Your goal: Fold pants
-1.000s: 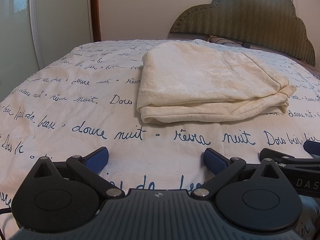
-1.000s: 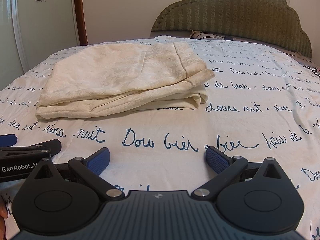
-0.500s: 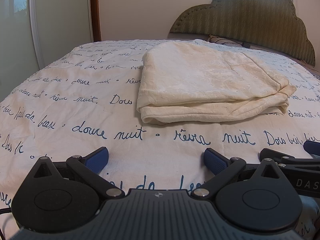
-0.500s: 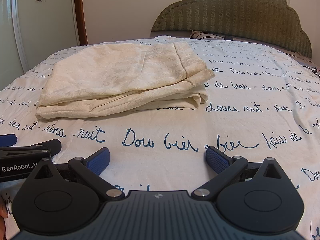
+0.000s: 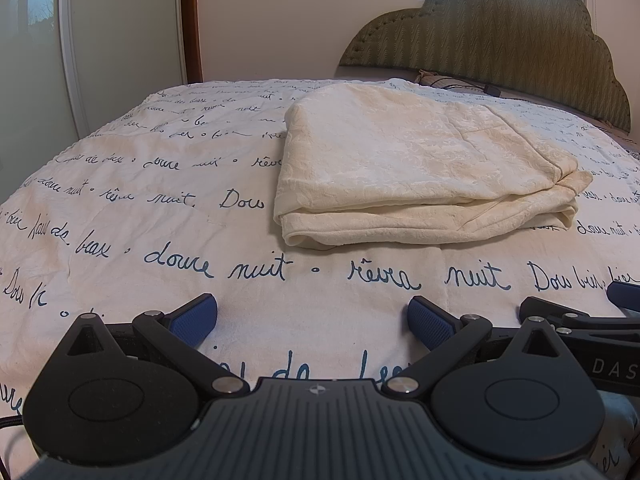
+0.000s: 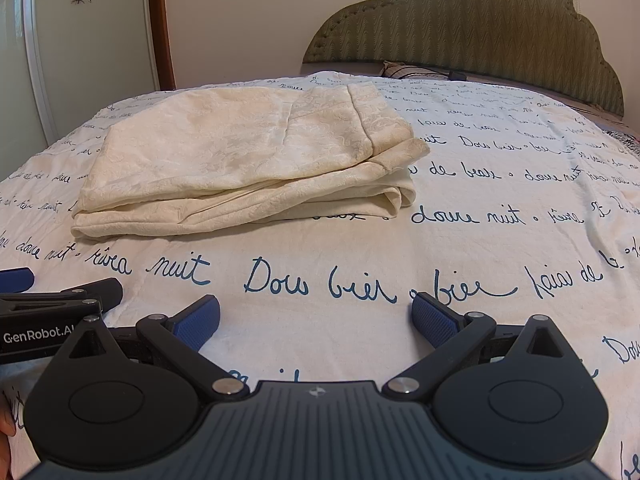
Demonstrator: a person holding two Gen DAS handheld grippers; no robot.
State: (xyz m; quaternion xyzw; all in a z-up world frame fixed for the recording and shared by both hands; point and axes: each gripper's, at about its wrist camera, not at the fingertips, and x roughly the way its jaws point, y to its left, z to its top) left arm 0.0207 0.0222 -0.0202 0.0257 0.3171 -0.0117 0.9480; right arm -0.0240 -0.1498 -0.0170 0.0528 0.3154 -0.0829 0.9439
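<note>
Pants [image 5: 420, 176] are lying folded into a flat cream stack on the bed, ahead of both grippers and touched by neither.

Left gripper [image 5: 312, 318] is sitting low at the bottom of its frame with its blue pads [image 5: 196, 318] spread wide apart, gripping nothing, just above the quilt [image 5: 160, 220]. Part of the right gripper [image 5: 580, 316] is showing at the lower right edge of that view, just beside it.

Right gripper [image 6: 316, 318] is likewise resting at the bottom of its own frame, pads [image 6: 434, 320] wide apart and empty. The left gripper [image 6: 60, 296] is poking in at the lower left there.

Beyond the pads, the white quilt with blue handwriting is filling the middle of both frames. The pants are lying right of centre in the left view and left of centre [image 6: 248, 168] in the right view, layered edges facing the cameras. Farther back, a green scalloped headboard [image 5: 500, 44] is standing at the upper right, and a frosted door [image 5: 120, 52] is occupying the upper left.
</note>
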